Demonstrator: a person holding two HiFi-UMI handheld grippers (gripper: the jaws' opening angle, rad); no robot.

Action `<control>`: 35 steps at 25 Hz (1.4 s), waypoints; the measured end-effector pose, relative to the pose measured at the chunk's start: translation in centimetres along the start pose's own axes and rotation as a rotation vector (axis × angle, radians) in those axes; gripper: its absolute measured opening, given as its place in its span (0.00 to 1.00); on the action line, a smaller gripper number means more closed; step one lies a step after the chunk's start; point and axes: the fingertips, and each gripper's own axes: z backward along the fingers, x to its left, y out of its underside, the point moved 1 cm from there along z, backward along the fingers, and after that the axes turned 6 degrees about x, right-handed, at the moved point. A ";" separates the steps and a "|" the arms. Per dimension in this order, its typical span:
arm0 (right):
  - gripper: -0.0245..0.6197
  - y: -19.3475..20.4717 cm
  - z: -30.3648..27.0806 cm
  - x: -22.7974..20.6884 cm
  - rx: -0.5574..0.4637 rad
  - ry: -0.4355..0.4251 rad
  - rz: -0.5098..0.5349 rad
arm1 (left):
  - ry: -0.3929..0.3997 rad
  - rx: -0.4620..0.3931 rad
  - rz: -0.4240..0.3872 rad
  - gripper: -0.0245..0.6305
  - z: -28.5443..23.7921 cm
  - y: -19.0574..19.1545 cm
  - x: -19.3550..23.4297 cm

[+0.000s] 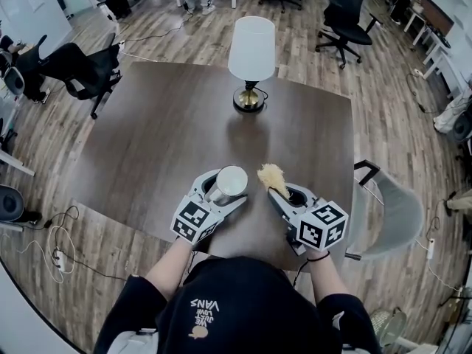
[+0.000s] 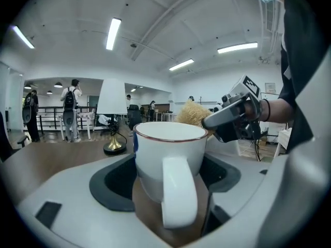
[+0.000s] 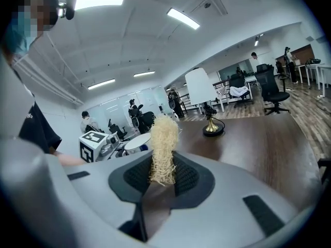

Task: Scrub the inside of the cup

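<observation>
A white cup [image 1: 229,183] with a thin dark rim is held just above the dark brown table [image 1: 162,139] near its front edge. My left gripper [image 1: 221,190] is shut on the cup; in the left gripper view the cup [image 2: 170,164] stands upright between the jaws, its handle facing the camera. My right gripper [image 1: 284,195] is shut on a pale yellow fibrous scrubber [image 1: 271,176], held just right of the cup and outside it. The right gripper view shows the scrubber [image 3: 163,149] sticking up from the jaws, with the cup [image 3: 135,142] behind it to the left.
A table lamp [image 1: 251,57] with a white shade and brass base stands at the table's far middle. A grey chair [image 1: 391,212] is at the right side, and black office chairs [image 1: 81,68] stand on the wooden floor around. Cables [image 1: 51,249] lie on the floor at left.
</observation>
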 end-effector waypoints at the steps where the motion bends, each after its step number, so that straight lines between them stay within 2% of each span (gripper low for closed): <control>1: 0.17 0.4 -0.1 -0.2 0.000 0.004 -0.005 | 0.003 0.001 0.013 0.63 -0.3 0.5 0.0; 12: 0.17 1.1 -0.7 -1.4 0.037 0.044 -0.047 | 0.027 -0.007 0.136 0.63 -2.9 3.1 2.4; 21: 0.17 2.4 -1.0 -2.6 0.062 0.079 -0.090 | 0.056 0.046 0.116 0.63 -5.7 6.2 2.6; 35: 0.17 2.7 -1.3 -3.1 0.067 0.077 -0.106 | 0.044 0.077 0.132 0.63 -6.8 8.7 2.9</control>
